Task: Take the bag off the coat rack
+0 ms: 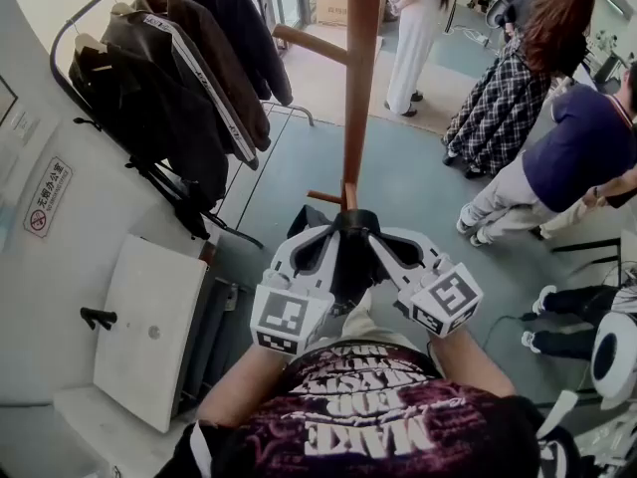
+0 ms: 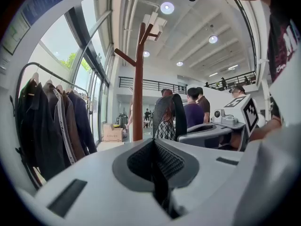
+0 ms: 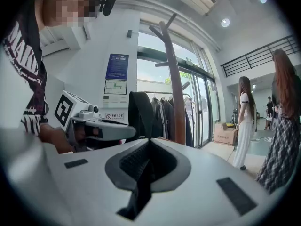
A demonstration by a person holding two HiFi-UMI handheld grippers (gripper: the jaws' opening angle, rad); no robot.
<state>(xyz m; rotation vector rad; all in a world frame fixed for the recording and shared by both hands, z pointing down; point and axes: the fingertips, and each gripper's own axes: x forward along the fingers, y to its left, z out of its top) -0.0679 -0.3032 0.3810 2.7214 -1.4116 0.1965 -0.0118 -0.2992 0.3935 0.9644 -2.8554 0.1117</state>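
Much open floor (image 1: 418,197) beside coat rack (image 1: 360,88)

Straight ahead the wooden coat rack (image 1: 360,88) blocks the way, one peg (image 1: 309,43) jutting left, and the black bag (image 1: 350,262) fills the gap at its foot. On the left, a rail of dark jackets (image 1: 179,88) and the white wall (image 1: 90,237) crowd in close. On the right, open floor (image 1: 418,202) leaves passage before the standing people (image 1: 518,98).

Dark jackets (image 1: 174,78) hanging in a row, wall sign (image 1: 47,197) at left, people (image 1: 503,98) standing at right, cardboard box (image 2: 112,133)
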